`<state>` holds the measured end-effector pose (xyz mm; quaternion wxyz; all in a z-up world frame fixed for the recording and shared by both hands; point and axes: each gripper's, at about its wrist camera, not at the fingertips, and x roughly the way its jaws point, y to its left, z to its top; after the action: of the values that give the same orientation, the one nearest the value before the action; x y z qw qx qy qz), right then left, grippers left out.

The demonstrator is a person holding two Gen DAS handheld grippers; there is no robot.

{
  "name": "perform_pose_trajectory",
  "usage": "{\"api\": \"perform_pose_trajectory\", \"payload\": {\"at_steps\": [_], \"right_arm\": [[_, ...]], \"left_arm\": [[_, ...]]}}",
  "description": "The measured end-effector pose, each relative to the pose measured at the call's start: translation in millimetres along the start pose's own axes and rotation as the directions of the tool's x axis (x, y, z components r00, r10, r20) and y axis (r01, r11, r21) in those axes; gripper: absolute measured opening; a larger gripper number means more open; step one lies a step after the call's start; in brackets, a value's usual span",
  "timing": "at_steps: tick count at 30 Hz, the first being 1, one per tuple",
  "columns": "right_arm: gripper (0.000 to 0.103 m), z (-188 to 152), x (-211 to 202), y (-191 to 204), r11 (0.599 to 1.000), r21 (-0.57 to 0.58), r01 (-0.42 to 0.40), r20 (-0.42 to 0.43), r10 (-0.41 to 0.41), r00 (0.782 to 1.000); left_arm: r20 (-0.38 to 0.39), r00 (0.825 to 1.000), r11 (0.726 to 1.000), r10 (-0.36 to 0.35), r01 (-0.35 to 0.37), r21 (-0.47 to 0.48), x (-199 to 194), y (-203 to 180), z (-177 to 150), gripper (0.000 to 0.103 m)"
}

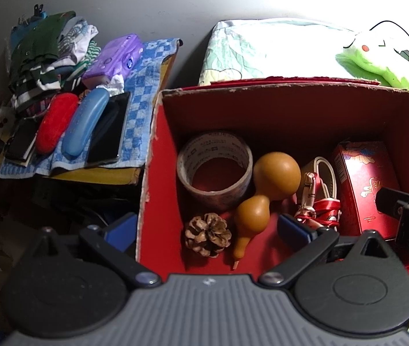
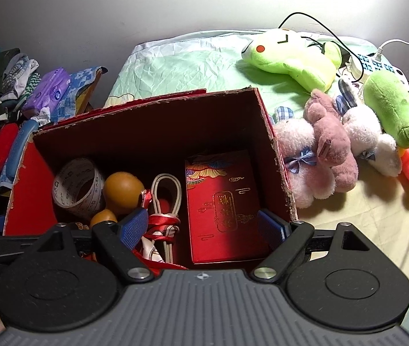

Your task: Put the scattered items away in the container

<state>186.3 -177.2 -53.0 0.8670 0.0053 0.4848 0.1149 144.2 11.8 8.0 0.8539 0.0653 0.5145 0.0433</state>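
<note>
Blue-padded fingers (image 1: 120, 232) of the left gripper (image 1: 207, 227) stand wide apart with nothing between them; one pad sits outside the left wall of the red cardboard box (image 1: 158, 173), the other (image 1: 293, 226) hangs over its inside. Between and ahead of them, on the box floor, lie a pine cone (image 1: 207, 235), a brown gourd (image 1: 265, 193) and a roll of tape (image 1: 214, 170). The gourd's long axis runs diagonally: its large bulb is farther from the fingers, its small bulb and stem tip point back toward the camera. The tape roll lies tilted with its open core facing up.

Fingers (image 2: 133, 227) of the right gripper (image 2: 204, 227) are likewise spread and empty, just above the box's near edge. A red gift box (image 2: 221, 204) lies flat between them, its long side running away from the camera, close against the right wall. Left of it a looped white cable (image 2: 166, 193) and a red ribbon (image 2: 162, 222) lie beside the gourd.

Outside the box, on the bed (image 2: 363, 225), plush toys (image 2: 319, 155) lie to the right. On a checked cloth (image 1: 141, 101) to the left sit a blue case (image 1: 86, 121) and a red case (image 1: 56, 122), side by side.
</note>
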Motion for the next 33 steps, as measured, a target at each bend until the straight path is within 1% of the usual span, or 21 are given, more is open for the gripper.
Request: {"api": "perform_pose_trajectory", "payload": {"at_steps": [7,12,16,20,29,33], "right_arm": [[0.085,1.5,2.7,-2.0,1.0,-0.003,0.025,-0.001,-0.025,1.0],[0.085,-0.6,2.8,-2.2,0.999,-0.011,0.038,-0.001,-0.038,0.999],[0.085,-1.3,1.7,-2.4,0.999,-0.016,0.045,-0.001,-0.045,0.999],[0.085,-2.9,0.8,-1.5,0.998,-0.027,0.053,0.002,-0.053,0.999],[0.085,-8.3,-1.5,-0.5,0.997,-0.043,0.06,0.003,-0.06,0.998],[0.085,-10.9,-1.2,1.0,0.996,-0.056,0.068,0.002,-0.068,0.998]], "left_arm": [[0.051,0.999,1.0,-0.016,0.015,0.023,-9.1,-2.1,-0.3,0.101],[0.053,0.998,0.999,-0.018,0.015,0.047,-9.0,-7.8,-1.5,0.101],[0.048,0.998,0.999,-0.034,0.032,0.034,-10.4,-5.8,-1.6,0.101],[0.06,0.997,0.999,-0.041,0.039,0.034,-14.9,-7.2,-5.2,0.101],[0.019,0.997,0.997,-0.081,0.081,-0.005,-11.0,-2.4,-10.1,0.101],[-0.007,0.996,0.996,-0.084,0.084,-0.023,-5.5,-1.2,-13.4,0.101]]}}
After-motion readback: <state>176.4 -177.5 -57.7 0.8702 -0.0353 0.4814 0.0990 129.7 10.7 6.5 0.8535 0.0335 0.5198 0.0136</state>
